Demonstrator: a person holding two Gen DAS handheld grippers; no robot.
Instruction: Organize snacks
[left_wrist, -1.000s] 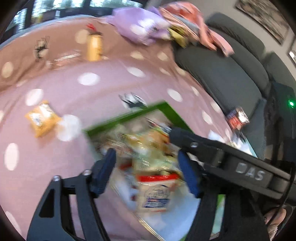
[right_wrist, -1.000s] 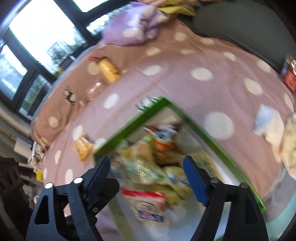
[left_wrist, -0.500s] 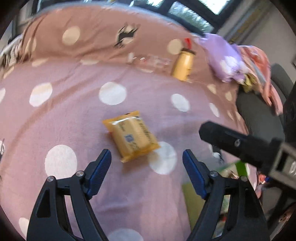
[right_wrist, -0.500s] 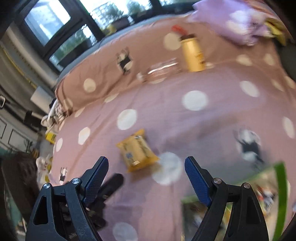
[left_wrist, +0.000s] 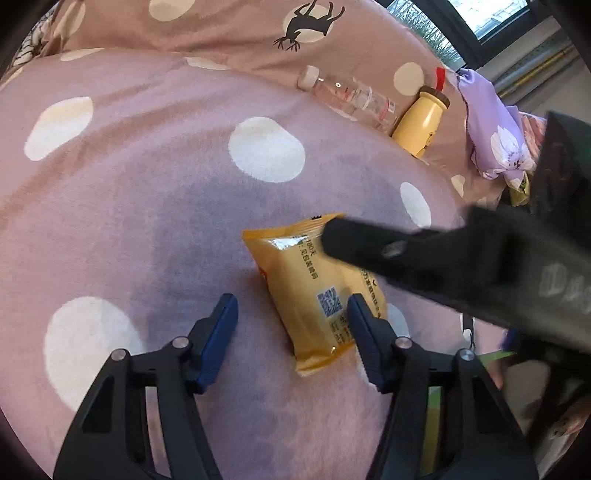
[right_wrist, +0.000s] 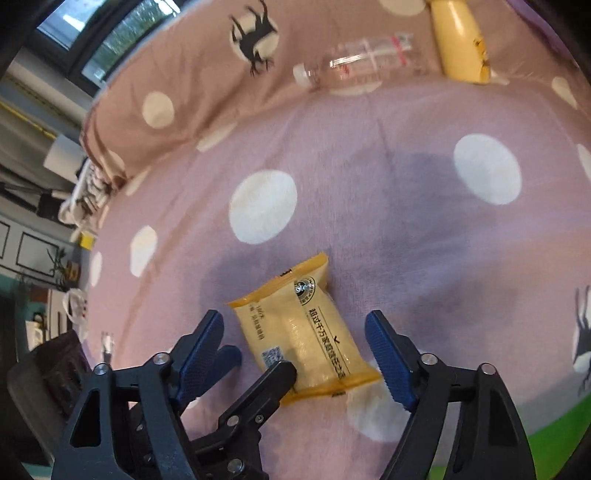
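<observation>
A yellow snack packet (left_wrist: 314, 291) lies flat on the pink polka-dot blanket (left_wrist: 147, 184). My left gripper (left_wrist: 291, 332) hangs low over its near end, jaws closing. The right fingertip lies over the packet's edge, the left one stands off on bare blanket, and neither pad presses it. My right gripper (right_wrist: 295, 350) straddles the same packet (right_wrist: 303, 332), jaws closing slightly, with gaps on both sides. In the left wrist view one black finger of the right gripper (left_wrist: 369, 251) crosses over the packet's far end. In the right wrist view a left finger (right_wrist: 273, 380) touches its near corner.
A clear plastic bottle (left_wrist: 351, 96) and a yellow bottle (left_wrist: 421, 122) lie at the blanket's far side, with purple cloth (left_wrist: 495, 140) beyond. The green rim of the snack box (right_wrist: 554, 439) shows at the lower right.
Both grippers swung away from the green box of snacks to the yellow packet and dropped close over it. The left jaws have narrowed.
</observation>
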